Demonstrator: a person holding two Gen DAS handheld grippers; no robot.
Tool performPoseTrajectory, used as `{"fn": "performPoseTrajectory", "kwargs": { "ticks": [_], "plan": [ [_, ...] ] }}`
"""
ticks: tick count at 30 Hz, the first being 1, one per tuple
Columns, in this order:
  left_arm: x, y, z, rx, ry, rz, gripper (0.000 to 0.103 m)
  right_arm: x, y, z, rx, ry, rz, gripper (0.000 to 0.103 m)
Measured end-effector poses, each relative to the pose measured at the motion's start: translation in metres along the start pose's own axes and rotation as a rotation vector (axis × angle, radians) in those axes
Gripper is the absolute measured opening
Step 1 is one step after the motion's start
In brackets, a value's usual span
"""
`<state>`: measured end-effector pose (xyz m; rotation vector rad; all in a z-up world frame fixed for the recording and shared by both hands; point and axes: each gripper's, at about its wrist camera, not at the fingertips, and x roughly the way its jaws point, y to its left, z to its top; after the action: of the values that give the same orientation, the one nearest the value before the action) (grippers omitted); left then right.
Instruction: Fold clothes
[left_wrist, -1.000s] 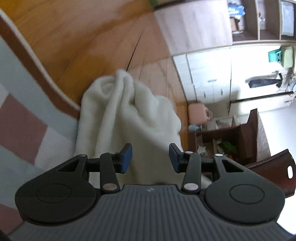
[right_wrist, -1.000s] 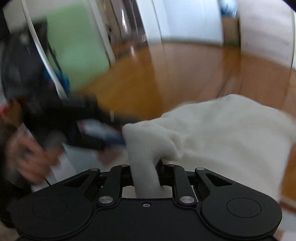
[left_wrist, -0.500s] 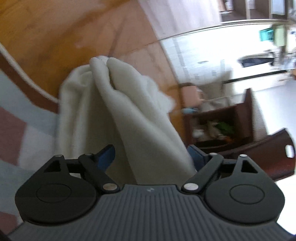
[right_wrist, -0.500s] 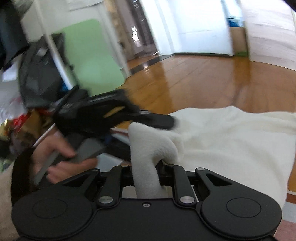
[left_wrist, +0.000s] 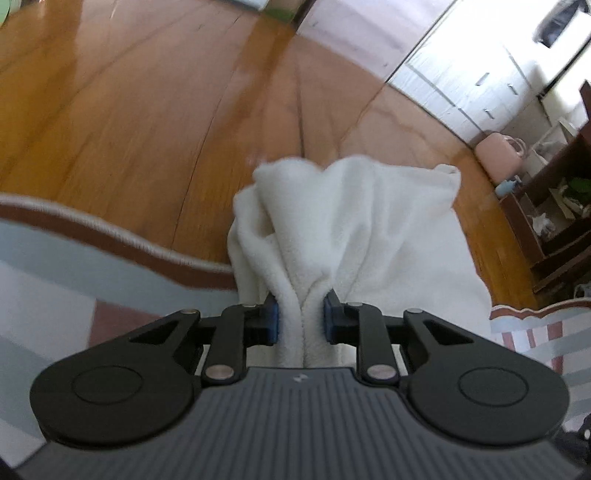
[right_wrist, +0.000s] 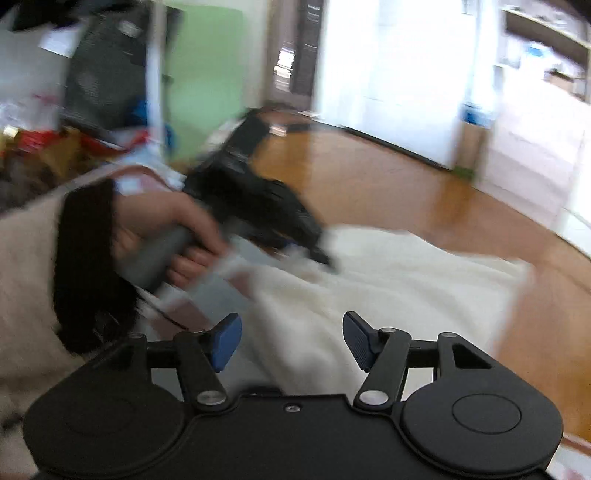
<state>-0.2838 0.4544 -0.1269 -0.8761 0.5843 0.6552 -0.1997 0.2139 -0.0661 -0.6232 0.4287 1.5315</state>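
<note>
A white fleece garment (left_wrist: 354, 225) lies bunched, partly on a striped rug and partly on the wooden floor. My left gripper (left_wrist: 301, 321) is closing, and its blue pads press a thick fold of the fleece from both sides. In the right wrist view the same white garment (right_wrist: 388, 280) spreads out flat ahead. My right gripper (right_wrist: 291, 341) hovers above it, its jaws opening wide with nothing pinched between them. A hand (right_wrist: 173, 236) holds the other gripper's grey handle at the left, its tip on the cloth.
The rug (left_wrist: 66, 266), with a brown and cream border, covers the near floor. Glossy wooden floor (left_wrist: 147, 96) stretches beyond. A dark wooden shelf unit (left_wrist: 554, 206) and a pink container (left_wrist: 498, 151) stand at the right. Cluttered bags and a green panel (right_wrist: 207, 70) sit behind the hand.
My left gripper opened wide, then closed on a fold of the fleece. My right gripper let go of the fleece strip it was pinching and swung away with its jaws apart.
</note>
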Motion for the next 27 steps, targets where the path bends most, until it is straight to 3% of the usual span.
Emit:
{"fn": "performPoseTrajectory", "kwargs": {
  "ticks": [3, 5, 10, 12, 14, 16, 18, 20, 22, 23, 24, 25, 27],
  "plan": [
    [0.004, 0.005, 0.003, -0.042, -0.006, -0.017, 0.022, 0.012, -0.022, -0.013, 0.044, 0.079, -0.108, 0.066],
    [0.002, 0.005, 0.003, -0.009, -0.051, -0.028, 0.021, 0.015, -0.03, -0.017, 0.053, 0.098, -0.14, 0.066],
    [-0.032, -0.02, 0.003, 0.18, -0.224, -0.085, 0.02, 0.013, -0.03, 0.002, 0.115, -0.007, -0.006, 0.073],
    [-0.028, -0.02, 0.005, 0.171, -0.168, -0.016, 0.024, 0.026, -0.039, 0.001, 0.144, -0.011, 0.03, 0.074],
    [-0.018, -0.016, 0.007, 0.155, -0.1, 0.108, 0.029, 0.061, -0.052, -0.007, 0.199, 0.083, 0.09, 0.074],
    [-0.021, -0.012, 0.007, 0.143, -0.105, 0.165, 0.034, 0.09, -0.064, -0.018, 0.277, 0.169, 0.163, 0.072],
    [-0.045, -0.013, 0.011, 0.117, -0.219, 0.09, 0.034, 0.097, -0.063, -0.027, 0.323, 0.198, 0.219, 0.07],
    [-0.068, -0.017, 0.013, 0.097, -0.299, -0.049, 0.039, 0.102, -0.061, -0.037, 0.363, 0.224, 0.272, 0.07],
    [-0.077, -0.024, 0.007, 0.088, -0.27, -0.172, 0.043, 0.099, -0.055, -0.041, 0.346, 0.245, 0.325, 0.07],
    [-0.077, -0.029, 0.003, 0.1, -0.233, -0.205, 0.044, 0.096, -0.052, -0.044, 0.351, 0.264, 0.358, 0.07],
    [-0.07, -0.038, -0.004, 0.138, -0.159, -0.194, 0.045, 0.092, -0.05, -0.048, 0.358, 0.283, 0.391, 0.068],
    [-0.06, -0.045, -0.012, 0.183, -0.091, -0.147, 0.045, 0.089, -0.047, -0.052, 0.364, 0.302, 0.424, 0.067],
    [-0.034, -0.056, -0.03, 0.29, 0.028, 0.059, 0.041, 0.07, -0.049, -0.051, 0.369, 0.265, 0.412, 0.067]
  ]
}}
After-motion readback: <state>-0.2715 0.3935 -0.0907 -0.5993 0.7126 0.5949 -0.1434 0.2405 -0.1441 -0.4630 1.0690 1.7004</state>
